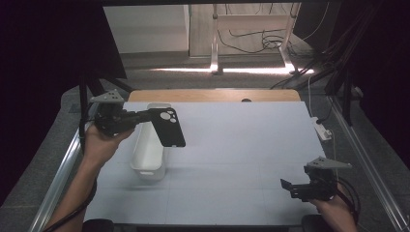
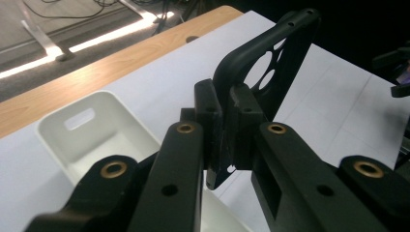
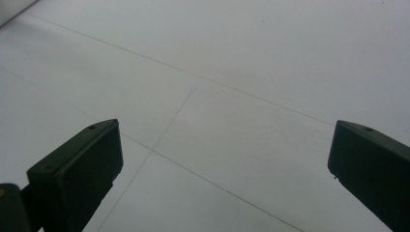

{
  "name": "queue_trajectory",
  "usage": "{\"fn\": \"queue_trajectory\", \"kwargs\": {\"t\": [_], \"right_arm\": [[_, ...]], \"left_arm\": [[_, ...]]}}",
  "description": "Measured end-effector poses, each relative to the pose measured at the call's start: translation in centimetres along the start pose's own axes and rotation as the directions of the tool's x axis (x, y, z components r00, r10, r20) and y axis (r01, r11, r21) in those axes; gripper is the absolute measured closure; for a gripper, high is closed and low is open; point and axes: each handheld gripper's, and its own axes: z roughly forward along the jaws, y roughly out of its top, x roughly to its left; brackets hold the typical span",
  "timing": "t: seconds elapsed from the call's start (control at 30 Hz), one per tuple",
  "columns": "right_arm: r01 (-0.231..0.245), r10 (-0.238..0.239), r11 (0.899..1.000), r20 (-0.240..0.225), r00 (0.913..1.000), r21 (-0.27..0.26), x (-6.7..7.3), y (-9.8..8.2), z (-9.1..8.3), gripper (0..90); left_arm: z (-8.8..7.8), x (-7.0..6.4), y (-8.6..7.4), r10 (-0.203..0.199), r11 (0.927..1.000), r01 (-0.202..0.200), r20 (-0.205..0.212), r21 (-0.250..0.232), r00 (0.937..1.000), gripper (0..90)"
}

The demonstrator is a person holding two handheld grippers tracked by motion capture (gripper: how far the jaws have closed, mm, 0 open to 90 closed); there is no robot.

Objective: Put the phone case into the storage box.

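So the pickup part looks done: the left gripper has its jaws clamped tight on the edge of a black phone case, and the case is up in the air, hanging just above the long white bin, over the bin's far half and a bit toward its right side. In the left gripper view you can see the case pinched on its rim, camera cutouts pointing away, with the open bin right below and to the left of it. My guess is what's left is the drop, meaning lower it into the bin and let go, since nothing's inside the bin as far as I can see. The right gripper is parked well away from the bin, near the table's front right corner, jaws spread wide with nothing between them, just bare tabletop under it. Looks idle to me.
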Motion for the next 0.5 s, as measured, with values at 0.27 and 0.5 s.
{"fn": "queue_trajectory", "kwargs": {"t": [0.27,0.5], "right_arm": [[-0.001,0.001,1.0,0.002,1.0,-0.008,0.0,0.0,-0.1,0.0],[0.0,0.0,1.0,0.003,1.0,-0.01,0.1,-0.1,-0.1,0.0]], "left_arm": [[-1.2,1.1,-0.3,-0.009,1.0,0.009,-0.043,0.002,0.999,84.3],[-2.3,2.5,-0.9,-0.016,0.9997,0.018,-0.096,0.017,0.9952,84.3]]}}
